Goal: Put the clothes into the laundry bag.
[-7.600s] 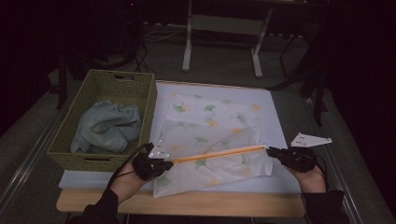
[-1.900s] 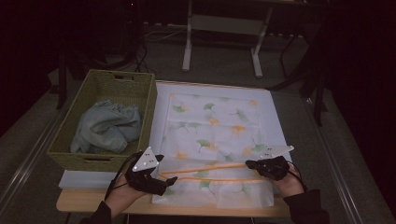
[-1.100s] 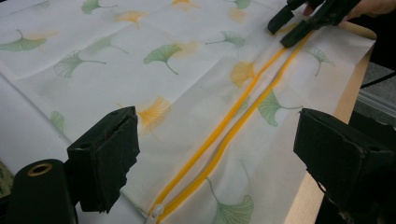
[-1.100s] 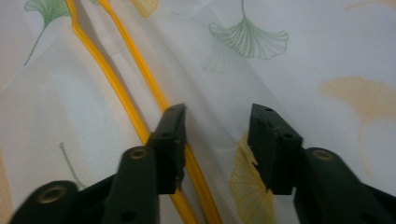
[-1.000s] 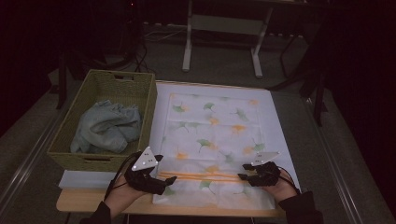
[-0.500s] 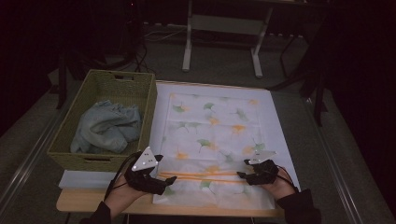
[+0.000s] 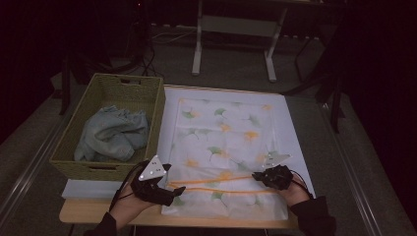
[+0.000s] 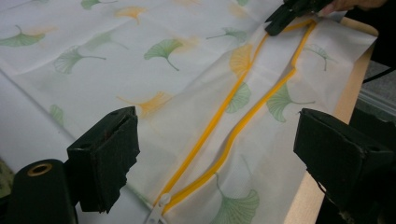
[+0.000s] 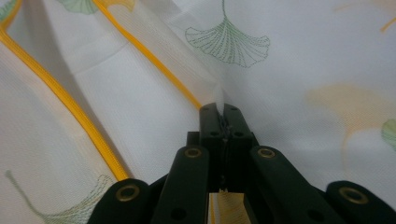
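White cloth printed with ginkgo leaves (image 7: 221,147) lies flat along the desk's near edge, its orange-trimmed opening pinched at one end by the clamped right gripper (image 9: 218,114) while the left gripper (image 8: 215,154) hangs agape over the zipper pull (image 8: 161,201), so a hard tug could slip the thin fabric free.

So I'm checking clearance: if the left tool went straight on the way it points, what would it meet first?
Probably the cloth with its yellow zipper, lying between the open jaws of the left tool; farther along, the right tool.
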### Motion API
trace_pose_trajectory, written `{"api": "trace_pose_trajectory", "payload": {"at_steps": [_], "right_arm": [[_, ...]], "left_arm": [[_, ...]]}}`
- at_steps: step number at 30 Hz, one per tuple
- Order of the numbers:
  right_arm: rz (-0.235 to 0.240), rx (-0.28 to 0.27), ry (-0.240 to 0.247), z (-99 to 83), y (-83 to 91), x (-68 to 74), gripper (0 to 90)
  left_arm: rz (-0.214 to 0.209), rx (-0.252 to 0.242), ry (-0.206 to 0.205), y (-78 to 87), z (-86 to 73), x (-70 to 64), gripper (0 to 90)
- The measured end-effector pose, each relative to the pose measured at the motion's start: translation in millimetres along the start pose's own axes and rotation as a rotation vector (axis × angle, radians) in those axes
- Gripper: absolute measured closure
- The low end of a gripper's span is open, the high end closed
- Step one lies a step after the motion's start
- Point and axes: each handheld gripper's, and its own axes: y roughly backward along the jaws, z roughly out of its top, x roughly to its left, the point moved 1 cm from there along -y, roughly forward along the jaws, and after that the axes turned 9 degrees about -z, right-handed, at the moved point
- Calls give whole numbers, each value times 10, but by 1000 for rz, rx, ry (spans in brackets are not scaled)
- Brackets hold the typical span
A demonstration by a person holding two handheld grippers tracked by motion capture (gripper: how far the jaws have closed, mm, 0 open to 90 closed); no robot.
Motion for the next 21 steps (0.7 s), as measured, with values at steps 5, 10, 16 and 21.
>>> {"api": "trace_pose_trajectory", "payload": {"at_steps": [5, 10, 16, 21], "right_arm": [[-1, -21, -16, 19, 78, -34, 893], [-21, -98, -30, 122, 269, -91, 891], [-37, -141, -36, 259, 451, -151, 892], [-35, -147, -33, 300, 505, -151, 892]], "left_arm": [[2, 1, -6, 47, 7, 5, 149], [14, -5, -15, 114, 27, 10, 149], [28, -1, -10, 181, 41, 32, 149], [38, -1, -9, 245, 56, 60, 149]]}}
